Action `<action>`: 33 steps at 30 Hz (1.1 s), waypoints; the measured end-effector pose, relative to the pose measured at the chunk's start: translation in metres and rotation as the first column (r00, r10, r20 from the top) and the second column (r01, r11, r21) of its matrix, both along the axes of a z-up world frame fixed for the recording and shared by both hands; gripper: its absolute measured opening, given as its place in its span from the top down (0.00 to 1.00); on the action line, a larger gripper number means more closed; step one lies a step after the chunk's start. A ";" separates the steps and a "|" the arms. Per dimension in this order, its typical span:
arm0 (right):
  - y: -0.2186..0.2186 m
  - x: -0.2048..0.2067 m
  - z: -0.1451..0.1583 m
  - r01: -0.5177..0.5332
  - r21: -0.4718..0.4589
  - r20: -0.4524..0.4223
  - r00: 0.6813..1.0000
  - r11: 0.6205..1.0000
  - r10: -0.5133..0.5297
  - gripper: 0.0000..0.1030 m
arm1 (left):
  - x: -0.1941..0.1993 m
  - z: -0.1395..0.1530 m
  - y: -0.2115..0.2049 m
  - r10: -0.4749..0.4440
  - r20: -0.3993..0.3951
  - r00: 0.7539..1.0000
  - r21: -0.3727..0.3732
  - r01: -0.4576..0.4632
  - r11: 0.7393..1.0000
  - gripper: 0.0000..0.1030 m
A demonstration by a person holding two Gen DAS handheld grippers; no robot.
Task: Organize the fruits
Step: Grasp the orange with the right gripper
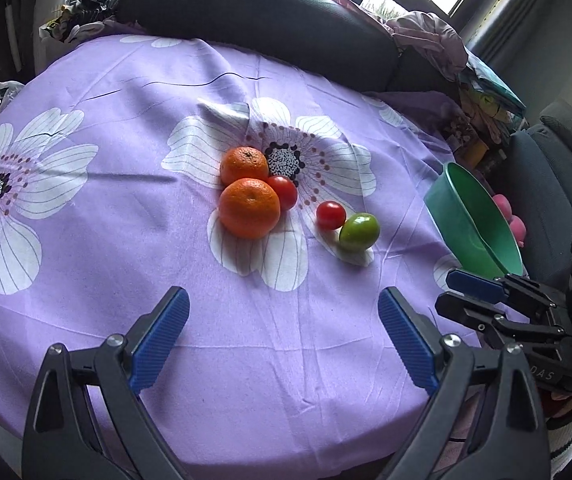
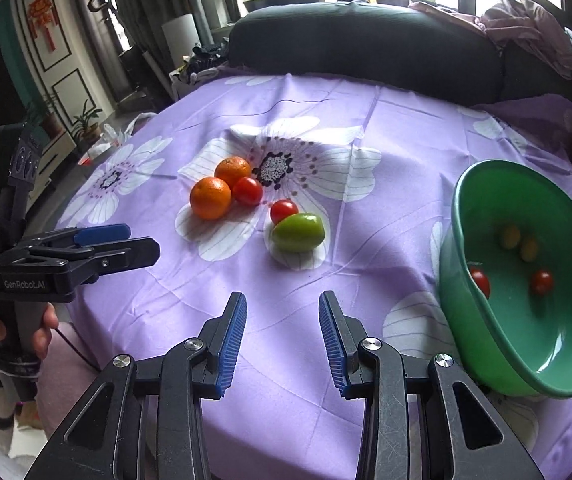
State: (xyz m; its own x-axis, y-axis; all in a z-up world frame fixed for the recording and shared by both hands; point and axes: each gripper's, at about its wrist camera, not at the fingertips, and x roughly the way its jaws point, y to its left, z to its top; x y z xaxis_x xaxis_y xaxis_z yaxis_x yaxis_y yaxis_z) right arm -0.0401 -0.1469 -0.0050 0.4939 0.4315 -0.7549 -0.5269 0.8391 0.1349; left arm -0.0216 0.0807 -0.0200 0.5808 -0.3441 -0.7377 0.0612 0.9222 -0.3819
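The left gripper (image 1: 283,338) and the right gripper (image 2: 282,344) both hovered over the purple flowered tablecloth (image 1: 125,280) with jaws released, grasping nothing. Two round oranges (image 2: 210,198), two red tomatoes (image 2: 247,191) and one green oval fruit (image 2: 298,232) lay clustered mid-table. The green plastic bowl (image 2: 498,332), at the right, held four small fruits.

Purple floral cloth (image 2: 386,128) covers round counter. Dark cushion (image 2: 366,44) at 12 o'clock beyond far edge. Crumpled pink fabric (image 2: 526,28) at 1 o'clock. Red wall hanging (image 2: 43,16), potted plant (image 2: 85,120) at 10 o'clock.
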 end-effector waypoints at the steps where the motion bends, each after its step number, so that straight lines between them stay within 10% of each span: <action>1: 0.003 0.002 -0.001 -0.009 0.009 -0.008 1.000 1.000 0.009 0.63 | 0.001 0.000 0.002 0.004 0.004 1.000 -0.007 -0.004 1.000 0.07; 19: 0.077 0.058 -0.018 -0.163 0.115 -0.128 0.976 0.980 0.177 0.55 | 0.063 0.000 0.014 -0.071 0.027 0.997 -0.002 0.071 0.998 0.09; 33: 0.108 0.097 -0.041 -0.204 0.155 -0.212 0.949 0.967 0.234 0.55 | 0.096 -0.020 0.011 -0.105 -0.054 0.993 -0.016 0.105 0.994 0.36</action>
State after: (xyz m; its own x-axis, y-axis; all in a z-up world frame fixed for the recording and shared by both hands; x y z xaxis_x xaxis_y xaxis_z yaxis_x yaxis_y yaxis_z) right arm 0.0573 -0.0384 -0.0455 0.1987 0.6111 -0.7662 -0.6386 0.6738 0.3717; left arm 0.0746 0.0919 -0.0402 0.5000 -0.4112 -0.7622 0.1361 0.9065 -0.3998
